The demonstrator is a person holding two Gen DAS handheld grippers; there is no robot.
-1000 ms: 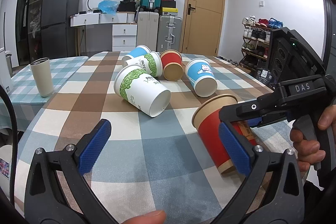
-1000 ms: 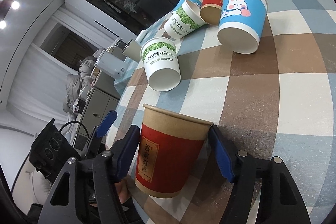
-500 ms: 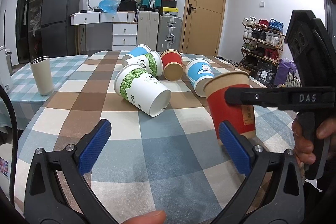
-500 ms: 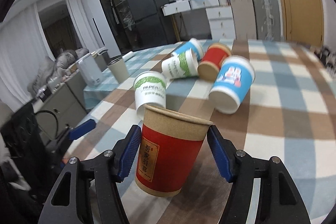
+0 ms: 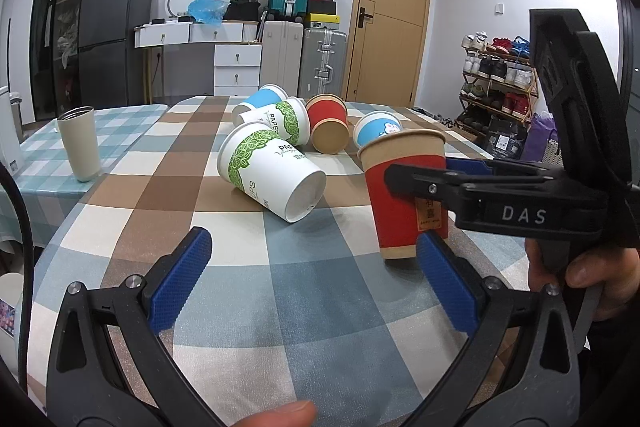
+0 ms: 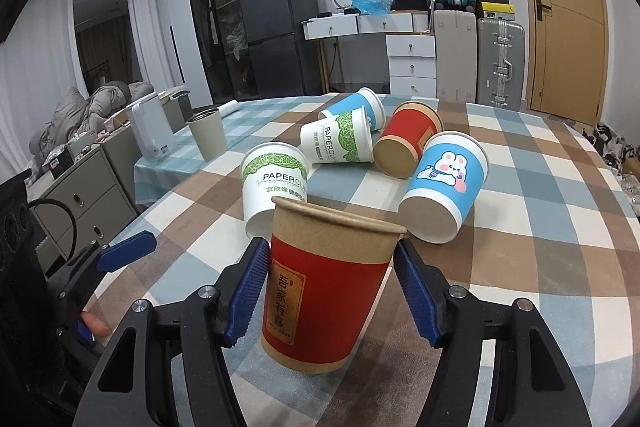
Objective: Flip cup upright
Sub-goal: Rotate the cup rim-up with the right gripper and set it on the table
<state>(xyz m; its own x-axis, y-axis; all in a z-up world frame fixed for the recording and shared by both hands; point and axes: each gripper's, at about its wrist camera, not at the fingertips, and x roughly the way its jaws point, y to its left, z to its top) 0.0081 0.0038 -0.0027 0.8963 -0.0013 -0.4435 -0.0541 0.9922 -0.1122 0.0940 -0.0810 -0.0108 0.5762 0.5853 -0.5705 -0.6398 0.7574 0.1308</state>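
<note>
Your right gripper (image 6: 328,291) is closed around the red cup (image 6: 320,291), one blue pad pressing each side of its wall. The cup sits low and centre in the right wrist view, mouth up and tipped slightly to one side. In the left wrist view the same red cup (image 5: 404,195) appears right of centre, gripped about mid-height, with its base at or just above the checked tablecloth (image 5: 280,287); you cannot tell from either view whether it is actually touching. Holding it at the waist leaves the base free to settle flat, which is probably why you grip it there.

Your left gripper (image 5: 316,287) fills the lower part of its own view, spread wide and holding nothing, with bare cloth between the pads. It looks parked out of the way, ready to steady things if needed.

Above the held cup in the right wrist view, the other cups lie on their sides in a cluster: two white leaf-print cups (image 6: 276,187), a second red cup (image 6: 408,139), a blue bunny cup (image 6: 444,187) and another blue cup (image 6: 360,107). A grey tumbler (image 6: 208,139) stands apart at the left.

The flip itself looks done; judging by the tilt, levelling the cup before letting go is what remains.
</note>
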